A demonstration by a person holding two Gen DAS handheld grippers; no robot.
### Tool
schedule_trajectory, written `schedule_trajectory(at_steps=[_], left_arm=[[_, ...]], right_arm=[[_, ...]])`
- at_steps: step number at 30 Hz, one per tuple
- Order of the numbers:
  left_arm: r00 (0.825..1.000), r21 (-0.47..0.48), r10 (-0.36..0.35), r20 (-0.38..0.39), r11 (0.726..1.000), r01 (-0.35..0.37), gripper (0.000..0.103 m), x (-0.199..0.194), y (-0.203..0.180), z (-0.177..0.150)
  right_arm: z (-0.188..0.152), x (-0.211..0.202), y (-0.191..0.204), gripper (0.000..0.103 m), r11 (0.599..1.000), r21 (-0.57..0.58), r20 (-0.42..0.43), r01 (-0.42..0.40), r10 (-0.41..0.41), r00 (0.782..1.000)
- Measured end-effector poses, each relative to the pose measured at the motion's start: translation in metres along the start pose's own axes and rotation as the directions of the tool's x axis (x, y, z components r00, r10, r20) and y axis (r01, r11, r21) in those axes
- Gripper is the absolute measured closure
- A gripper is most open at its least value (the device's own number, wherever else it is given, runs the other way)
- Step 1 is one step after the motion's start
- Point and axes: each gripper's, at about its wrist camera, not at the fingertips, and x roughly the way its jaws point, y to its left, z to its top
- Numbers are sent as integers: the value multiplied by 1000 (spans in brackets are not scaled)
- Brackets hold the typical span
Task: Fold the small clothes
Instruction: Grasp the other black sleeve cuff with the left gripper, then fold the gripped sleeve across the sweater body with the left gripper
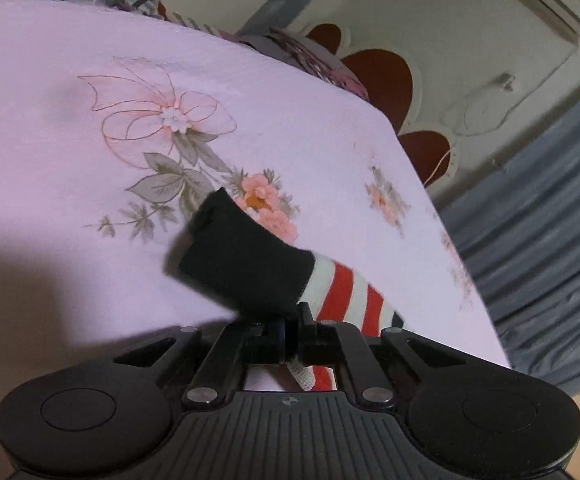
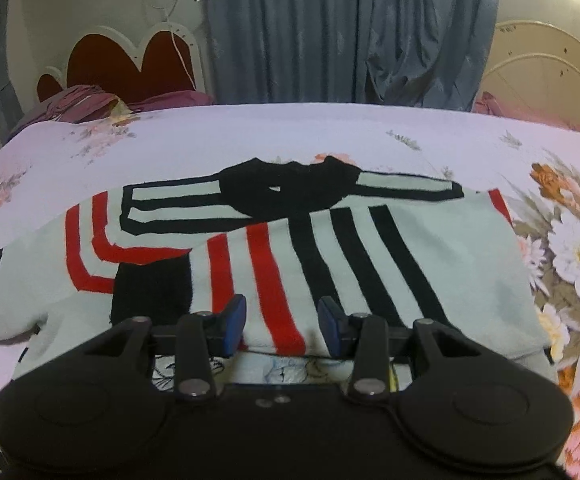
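Knitted and soft-looking, the striped sweater point(image 2: 330, 248) lies spread on the floral bedsheet point(image 2: 250, 132) across the middle of the right wrist view, white with red and black bands and a black collar near its top edge; its lower hem is hidden behind the gripper body, and its left side runs out of the frame. The right gripper point(image 2: 282, 322) hangs over the lower centre of the garment with its blue-padded jaws partly apart; whether the pads touch the knit cannot be told. In the left wrist view, the left gripper point(image 1: 290, 332) at lower centre is clamped tight on the sleeve point(image 1: 330, 292), whose black ribbed cuff point(image 1: 242, 256) sticks up and left over the pink sheet. The sleeve's far end is cut off behind the jaws. A red scalloped headboard point(image 1: 386, 80) shows blurred at upper right.
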Motion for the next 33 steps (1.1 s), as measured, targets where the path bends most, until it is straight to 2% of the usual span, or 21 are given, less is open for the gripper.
schedule_trajectory(at_steps=[3, 5, 8, 9, 12, 14, 16, 18, 19, 20, 23, 25, 26, 27, 28, 29, 30, 31, 32, 33], left_arm=[[997, 77, -72, 15, 995, 71, 99, -4, -35, -5], [988, 138, -154, -10, 978, 154, 99, 0, -69, -12], [962, 228, -261, -82, 934, 273, 99, 8, -131, -36], [951, 269, -288, -115, 912, 309, 99, 11, -153, -48], [917, 414, -332, -221, 819, 397, 99, 16, -224, -97], [897, 510, -333, -291, 739, 440, 99, 18, -268, -136], [885, 580, -319, -339, 670, 463, 99, 19, -301, -172], [865, 610, -308, -397, 616, 499, 99, 19, -329, -205], [854, 630, -301, -423, 580, 516, 99, 19, -343, -224], [848, 655, -284, -447, 542, 527, 99, 20, -356, -244], [829, 689, -233, -508, 468, 554, 99, 18, -378, -293], [789, 683, -143, -598, 425, 594, 98, 18, -385, -333], [782, 685, -109, -614, 420, 596, 98, 22, -385, -345], [788, 699, -84, -610, 411, 585, 92, 21, -385, -355], [790, 703, -106, -604, 398, 590, 83, 16, -384, -358], [776, 682, -120, -619, 406, 608, 66, 13, -381, -356], [760, 653, -140, -634, 430, 624, 62, 10, -377, -350], [761, 642, -168, -627, 442, 626, 62, 4, -373, -341], [770, 646, -191, -608, 444, 621, 62, -1, -367, -329], [793, 660, -210, -572, 457, 597, 62, -7, -358, -314]], right_arm=[[0, -6, -2, 65, 1000, 5, 12, 20, -20, 1000], [0, -9, -8, 65, 999, 21, 20, 30, -30, 999], [0, -13, -19, 65, 998, 47, 33, 43, -44, 998], [0, -13, -23, 65, 997, 59, 37, 43, -45, 998], [5, -12, -39, 65, 993, 115, 49, 33, -39, 998], [9, -12, -48, 65, 989, 144, 61, 21, -30, 998], [12, -13, -57, 65, 986, 164, 71, 8, -20, 997], [12, -14, -67, 65, 980, 197, 76, -14, -1, 997], [12, -14, -74, 65, 975, 220, 76, -30, 13, 997], [11, -14, -81, 65, 968, 246, 79, -48, 29, 996], [7, -17, -103, 64, 945, 316, 87, -88, 63, 994], [3, -16, -120, 59, 924, 368, 82, -105, 81, 993], [0, -14, -129, 52, 909, 399, 78, -120, 97, 992], [-2, -14, -136, 49, 897, 422, 76, -133, 111, 991], [-3, -13, -141, 45, 886, 439, 76, -147, 127, 989], [-5, -12, -146, 45, 879, 449, 77, -164, 145, 986], [-6, -11, -148, 45, 876, 449, 76, -177, 160, 984], [-6, -10, -149, 45, 874, 445, 74, -195, 181, 981], [-6, -7, -148, 46, 872, 439, 70, -216, 206, 976], [-5, -4, -146, 46, 871, 435, 65, -228, 222, 973]])
